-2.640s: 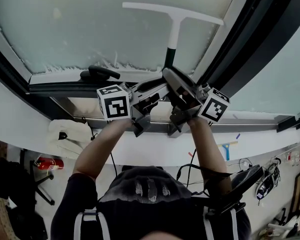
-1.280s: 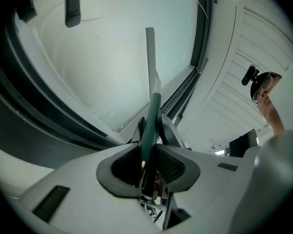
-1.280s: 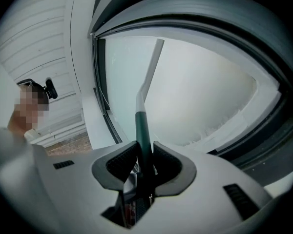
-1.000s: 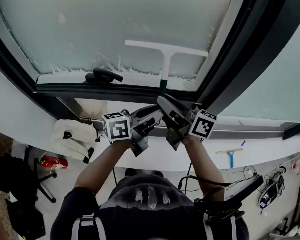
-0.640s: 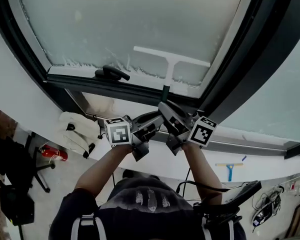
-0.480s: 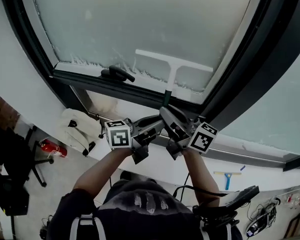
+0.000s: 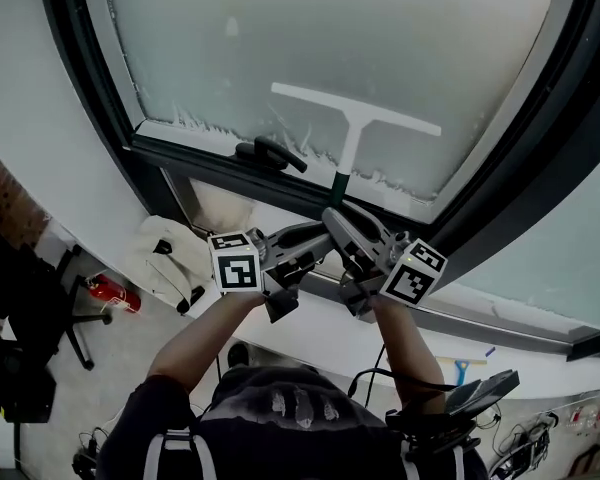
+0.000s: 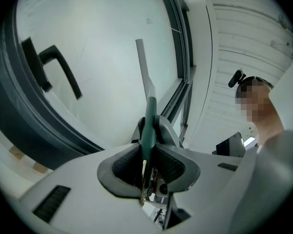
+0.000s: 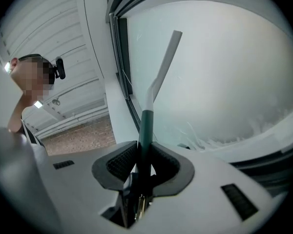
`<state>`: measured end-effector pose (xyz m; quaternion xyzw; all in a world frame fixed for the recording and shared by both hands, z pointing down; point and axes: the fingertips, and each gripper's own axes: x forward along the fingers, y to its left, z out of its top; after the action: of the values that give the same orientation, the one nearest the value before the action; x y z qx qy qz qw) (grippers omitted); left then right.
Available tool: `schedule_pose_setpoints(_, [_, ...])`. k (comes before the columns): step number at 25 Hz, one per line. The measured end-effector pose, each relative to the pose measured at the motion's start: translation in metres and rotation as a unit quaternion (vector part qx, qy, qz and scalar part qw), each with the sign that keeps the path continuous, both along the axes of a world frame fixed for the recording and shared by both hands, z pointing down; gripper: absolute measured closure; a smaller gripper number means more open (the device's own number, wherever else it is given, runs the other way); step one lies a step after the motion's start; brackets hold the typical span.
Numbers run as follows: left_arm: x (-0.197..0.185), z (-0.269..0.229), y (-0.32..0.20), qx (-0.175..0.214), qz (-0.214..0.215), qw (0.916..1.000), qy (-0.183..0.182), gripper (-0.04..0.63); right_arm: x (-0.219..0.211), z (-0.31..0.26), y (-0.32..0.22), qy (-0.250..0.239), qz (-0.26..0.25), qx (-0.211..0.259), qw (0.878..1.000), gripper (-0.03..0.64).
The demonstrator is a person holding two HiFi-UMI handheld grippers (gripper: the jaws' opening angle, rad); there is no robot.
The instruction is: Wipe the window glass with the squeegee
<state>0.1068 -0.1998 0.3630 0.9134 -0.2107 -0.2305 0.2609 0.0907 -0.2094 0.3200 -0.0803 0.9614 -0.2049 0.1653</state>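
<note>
A squeegee (image 7: 354, 120) with a white blade and a dark green grip lies flat against the frosted window glass (image 7: 360, 38), its blade near the pane's lower edge. Both grippers clamp the green grip from opposite sides. My left gripper (image 7: 325, 236) is shut on the squeegee's green handle (image 8: 149, 126). My right gripper (image 7: 342, 230) is shut on the same handle (image 9: 145, 130). Foam residue (image 7: 205, 123) lines the bottom of the glass.
A black window handle (image 7: 272, 155) sticks out from the dark frame (image 7: 210, 163) left of the squeegee. A white cloth (image 7: 170, 258) lies on the sill at the left. A red object (image 7: 110, 293) and a chair sit on the floor below.
The view has tilted and shifted; the squeegee blade sits a little higher above the foam line than half a second ago. Both grippers stay clamped on the handle.
</note>
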Motion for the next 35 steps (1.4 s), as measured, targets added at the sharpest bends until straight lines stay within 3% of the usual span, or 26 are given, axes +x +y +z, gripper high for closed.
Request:
schedule_pose_setpoints(9, [-0.129, -0.039, -0.026, 0.059, 0.02, 0.9981, 0.0, 0.495, -0.129, -0.04, -0.021, 0.019, 0.034, 0.072, 0.997, 0.528])
schedule_pose_setpoints(14, [-0.176, -0.068, -0.044, 0.095, 0.037, 0.9948, -0.004, 0.495, -0.174, -0.069, -0.037, 0.012, 0.063, 0.111, 0.992, 0.528])
schedule_pose_setpoints(25, [-0.2, -0.15, -0.096, 0.144, 0.05, 0.9881, 0.018, 0.495, -0.2, -0.15, -0.084, 0.013, 0.084, 0.167, 0.982, 0.528])
schedule_pose_setpoints(35, [-0.207, -0.169, -0.09, 0.184, 0.024, 0.9825, 0.019, 0.495, -0.209, -0.169, -0.074, 0.015, 0.06, 0.205, 0.977, 0.528])
